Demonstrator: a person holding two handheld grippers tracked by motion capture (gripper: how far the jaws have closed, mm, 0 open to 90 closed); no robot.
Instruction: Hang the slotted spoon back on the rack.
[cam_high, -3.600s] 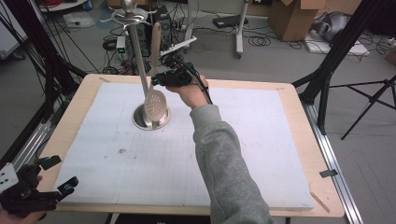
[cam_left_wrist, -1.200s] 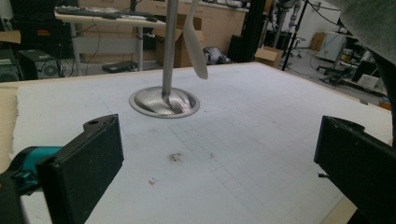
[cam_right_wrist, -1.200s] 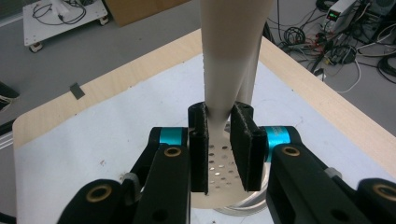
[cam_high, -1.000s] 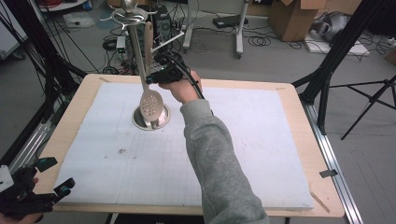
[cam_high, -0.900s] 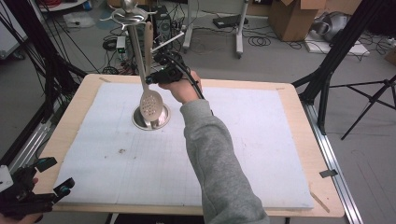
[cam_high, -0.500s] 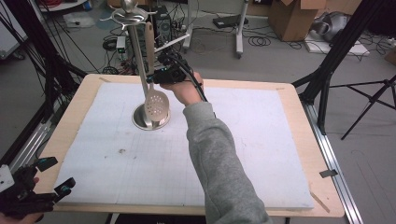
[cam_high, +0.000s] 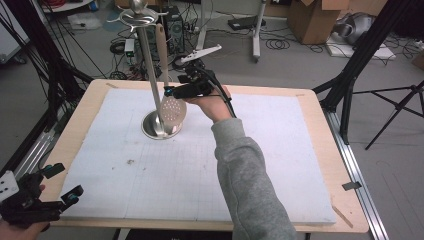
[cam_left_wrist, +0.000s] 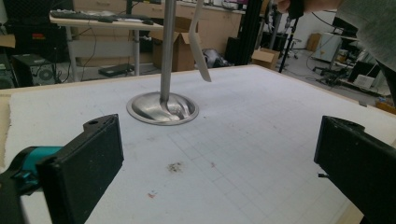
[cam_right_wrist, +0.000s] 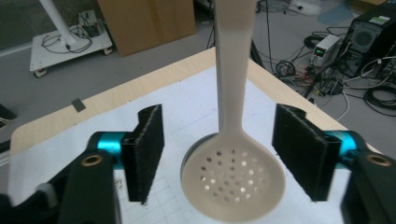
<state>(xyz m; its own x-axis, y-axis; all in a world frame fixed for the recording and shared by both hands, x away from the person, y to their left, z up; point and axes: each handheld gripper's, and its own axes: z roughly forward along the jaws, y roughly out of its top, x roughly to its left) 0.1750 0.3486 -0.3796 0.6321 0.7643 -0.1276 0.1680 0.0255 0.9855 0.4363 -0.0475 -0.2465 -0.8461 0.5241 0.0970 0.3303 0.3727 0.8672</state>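
A cream slotted spoon (cam_high: 173, 109) hangs by its long handle from the top ring of a metal stand (cam_high: 149, 75). The stand's round base (cam_high: 150, 131) rests on the white mat. My right gripper (cam_high: 171, 92) is held level just above the spoon's head. In the right gripper view it (cam_right_wrist: 226, 151) is open, its pads (cam_right_wrist: 149, 149) flanking the perforated spoon head (cam_right_wrist: 233, 184) without touching it. My left gripper (cam_high: 64, 181) sits at the table's near left corner. It (cam_left_wrist: 219, 172) is open with nothing in it and faces the stand (cam_left_wrist: 162, 108) and the spoon (cam_left_wrist: 202, 60).
The white gridded mat (cam_high: 280, 150) covers the wooden table (cam_high: 320, 115). A small dark stain (cam_high: 131, 161) marks the mat before the stand. Black frame posts (cam_high: 50, 75) stand at the left and right. Cables, boxes and a computer tower lie on the floor beyond.
My right gripper has come down slightly along the spoon and shifted a little right, and the spoon head has swung slightly right. The left gripper has barely moved.
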